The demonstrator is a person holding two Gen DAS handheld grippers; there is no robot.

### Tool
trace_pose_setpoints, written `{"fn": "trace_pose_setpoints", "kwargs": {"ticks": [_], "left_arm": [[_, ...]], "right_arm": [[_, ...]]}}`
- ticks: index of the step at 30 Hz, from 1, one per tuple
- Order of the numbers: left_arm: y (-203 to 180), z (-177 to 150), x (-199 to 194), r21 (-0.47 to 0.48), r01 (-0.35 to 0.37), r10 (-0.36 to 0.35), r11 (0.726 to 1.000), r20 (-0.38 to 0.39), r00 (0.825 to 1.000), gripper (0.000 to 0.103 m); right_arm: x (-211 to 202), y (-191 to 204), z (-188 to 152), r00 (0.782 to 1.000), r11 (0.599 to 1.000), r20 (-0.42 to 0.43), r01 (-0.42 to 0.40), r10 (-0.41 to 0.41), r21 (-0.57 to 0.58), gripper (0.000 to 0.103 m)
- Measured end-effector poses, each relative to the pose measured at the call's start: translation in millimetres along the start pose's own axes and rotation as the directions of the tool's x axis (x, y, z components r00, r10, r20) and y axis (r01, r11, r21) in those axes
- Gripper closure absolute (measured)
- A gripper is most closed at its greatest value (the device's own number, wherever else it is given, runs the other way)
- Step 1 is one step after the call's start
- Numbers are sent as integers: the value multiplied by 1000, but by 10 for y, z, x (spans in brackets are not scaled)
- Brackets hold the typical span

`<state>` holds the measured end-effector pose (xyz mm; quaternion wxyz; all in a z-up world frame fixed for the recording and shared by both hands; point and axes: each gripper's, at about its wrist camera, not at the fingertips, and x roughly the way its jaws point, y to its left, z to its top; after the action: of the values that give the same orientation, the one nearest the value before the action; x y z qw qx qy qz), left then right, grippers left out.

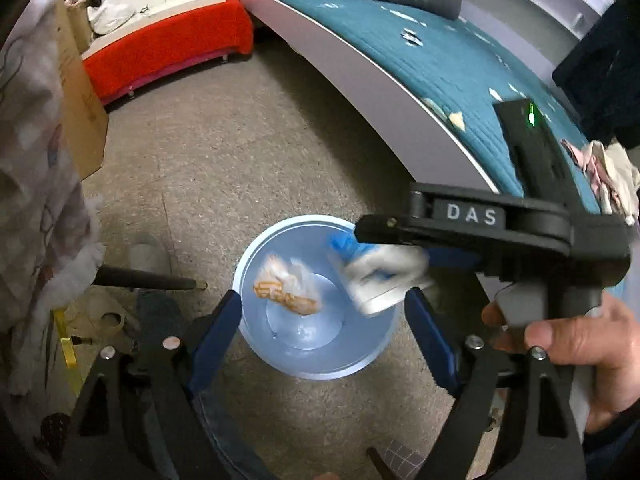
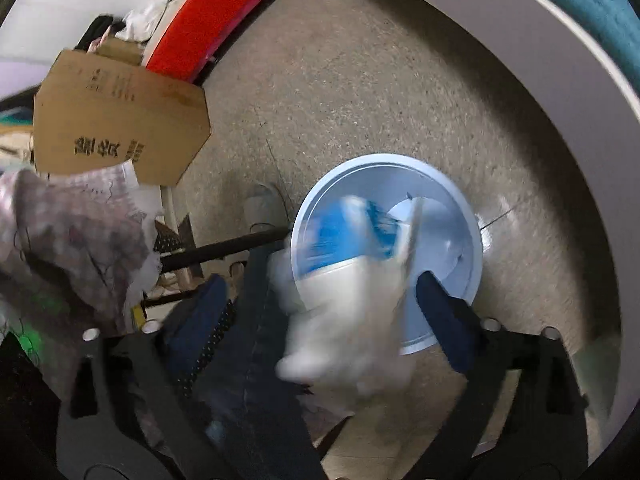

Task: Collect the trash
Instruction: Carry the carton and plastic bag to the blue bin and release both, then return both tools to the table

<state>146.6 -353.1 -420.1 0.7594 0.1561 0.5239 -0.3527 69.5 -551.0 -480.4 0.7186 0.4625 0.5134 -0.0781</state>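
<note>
Right gripper (image 1: 384, 236), lettered "DAS", over the pale blue bin (image 1: 256, 256) on the floor (image 1: 240, 128); its fingers stand spread. A blurred white-and-blue packet (image 1: 380, 276) is at the bin's mouth, just beside those fingers. An orange-printed wrapper (image 1: 286, 290) lies inside. Left gripper (image 1: 322, 320) is spread, holding nothing. The cardboard box (image 2: 116, 116) carries illegible print.

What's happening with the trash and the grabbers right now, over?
Left gripper open, empty, above the blue bin. Right gripper open; blue-and-white wrapper blurred, apparently dropping binward. Orange wrapper already inside. Nothing blocking.
</note>
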Motion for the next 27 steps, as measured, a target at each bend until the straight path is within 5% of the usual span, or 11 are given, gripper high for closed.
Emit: {"fn": "trace_pose_setpoints", "kwargs": {"ticks": [9, 17, 23, 27], "left_arm": [[-117, -75, -365, 10, -114, 113, 993, 103, 988, 7], [-448, -61, -1017, 28, -82, 74, 996, 224, 972, 6], [-796, -111, -1641, 108, -109, 63, 988, 362, 930, 6], [-902, -159, -2177, 120, -116, 48, 986, 458, 887, 6]], "right_arm": [[-461, 21, -32, 990, 1000, 139, 24, -24, -1, 6], [-1232, 277, -185, 948, 998, 317, 24, -7, -50, 6], [-1879, 688, -372, 903, 991, 427, 10, 47, -132, 6], [-2244, 1019, -560, 872, 981, 484, 18, 79, -193, 6]]}}
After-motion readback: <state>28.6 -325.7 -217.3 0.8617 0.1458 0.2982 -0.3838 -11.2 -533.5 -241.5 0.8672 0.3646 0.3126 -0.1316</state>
